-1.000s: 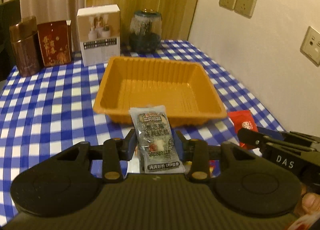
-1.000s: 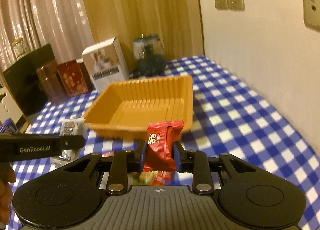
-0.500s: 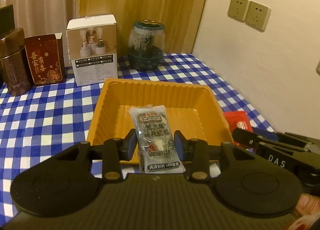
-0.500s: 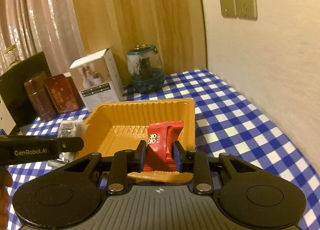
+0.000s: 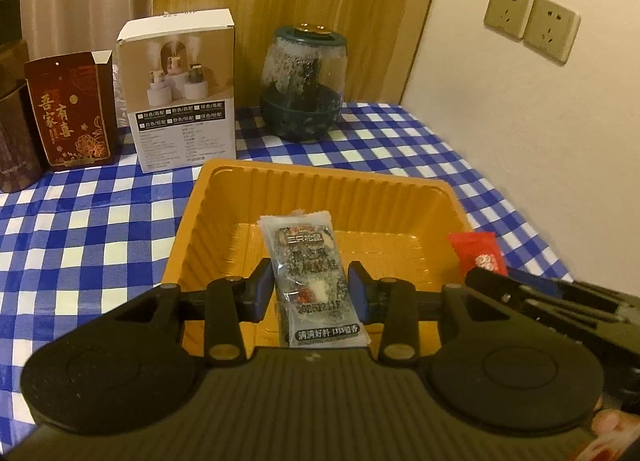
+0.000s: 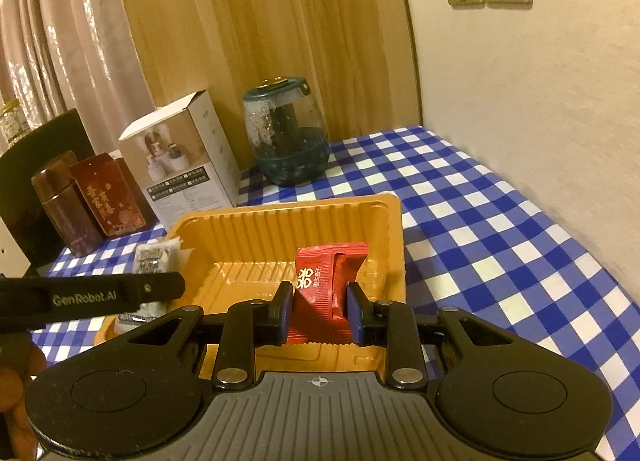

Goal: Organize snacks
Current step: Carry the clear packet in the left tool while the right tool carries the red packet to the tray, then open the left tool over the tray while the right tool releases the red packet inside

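My left gripper (image 5: 310, 287) is shut on a grey-black snack packet (image 5: 310, 265) and holds it over the near part of the orange plastic tray (image 5: 320, 185). My right gripper (image 6: 318, 307) is shut on a red snack packet (image 6: 322, 281) and holds it over the tray (image 6: 288, 217) at its right side. The red packet also shows in the left wrist view (image 5: 478, 255) at the tray's right rim. The grey packet also shows in the right wrist view (image 6: 154, 259) by the tray's left rim. The tray floor that shows is bare.
Behind the tray stand a white box (image 5: 182, 93), a glass jar with a dark green base (image 5: 302, 97), a red box (image 5: 70, 109) and a brown canister (image 6: 66, 205). A wall with sockets (image 5: 532, 27) borders the blue checked tablecloth (image 6: 480, 213) on the right.
Both grippers have moved forward and up from in front of the tray to over it, each still holding its packet.
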### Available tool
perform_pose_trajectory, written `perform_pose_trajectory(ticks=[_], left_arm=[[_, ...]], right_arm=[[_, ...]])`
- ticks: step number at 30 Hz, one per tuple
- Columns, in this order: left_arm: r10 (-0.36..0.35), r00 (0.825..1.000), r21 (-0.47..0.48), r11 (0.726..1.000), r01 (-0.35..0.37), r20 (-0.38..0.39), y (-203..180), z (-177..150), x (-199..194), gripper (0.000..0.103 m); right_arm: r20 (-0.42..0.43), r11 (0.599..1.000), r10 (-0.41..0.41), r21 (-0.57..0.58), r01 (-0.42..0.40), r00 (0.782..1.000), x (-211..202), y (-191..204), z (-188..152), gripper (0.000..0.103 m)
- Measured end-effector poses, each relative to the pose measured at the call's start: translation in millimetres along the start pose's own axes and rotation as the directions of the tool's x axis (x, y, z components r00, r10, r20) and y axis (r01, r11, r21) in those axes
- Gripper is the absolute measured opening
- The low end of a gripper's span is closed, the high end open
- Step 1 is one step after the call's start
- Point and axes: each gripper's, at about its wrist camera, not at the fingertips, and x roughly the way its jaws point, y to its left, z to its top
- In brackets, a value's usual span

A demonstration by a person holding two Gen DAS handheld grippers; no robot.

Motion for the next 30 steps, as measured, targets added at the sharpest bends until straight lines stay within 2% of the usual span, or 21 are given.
perform_pose_trajectory(ticks=[8, 21, 22, 23, 24, 30], left_arm=[[-0.006, 1.0, -0.008, 1.0, 0.006, -0.016, 4.1, -4.2, 17.4, 0.037], [-0.018, 1.0, -0.014, 1.0, 0.018, -0.02, 0.2, -7.4, 27.2, 0.038], [-0.012, 1.0, -0.018, 1.0, 0.012, -0.016, 0.7, -7.7, 27.5, 0.044], [-0.005, 1.0, -0.022, 1.0, 0.005, -0.01, 1.8, -7.7, 27.0, 0.055], [0.002, 1.0, -0.029, 1.0, -0.003, -0.003, 3.0, -7.4, 25.7, 0.058], [0.009, 1.0, -0.038, 0.999, -0.008, 0.019, 7.2, -2.7, 17.9, 0.058]], right_arm=[[-0.017, 1.0, 0.007, 0.01, -0.007, 1.0, 18.8, -4.0, -0.9, 0.029], [-0.03, 1.0, 0.0, 0.005, 0.0, 1.0, 26.6, -5.1, -2.8, 0.029], [-0.031, 1.0, 0.001, 0.006, 0.0, 1.0, 26.5, -4.9, -2.7, 0.029], [-0.032, 1.0, 0.001, 0.007, -0.001, 0.999, 27.0, -5.3, -3.0, 0.029], [-0.032, 1.0, 0.002, 0.009, -0.002, 0.999, 27.0, -5.2, -3.4, 0.029], [-0.031, 1.0, 0.003, 0.009, -0.003, 1.0, 26.5, -4.7, -3.2, 0.029]])
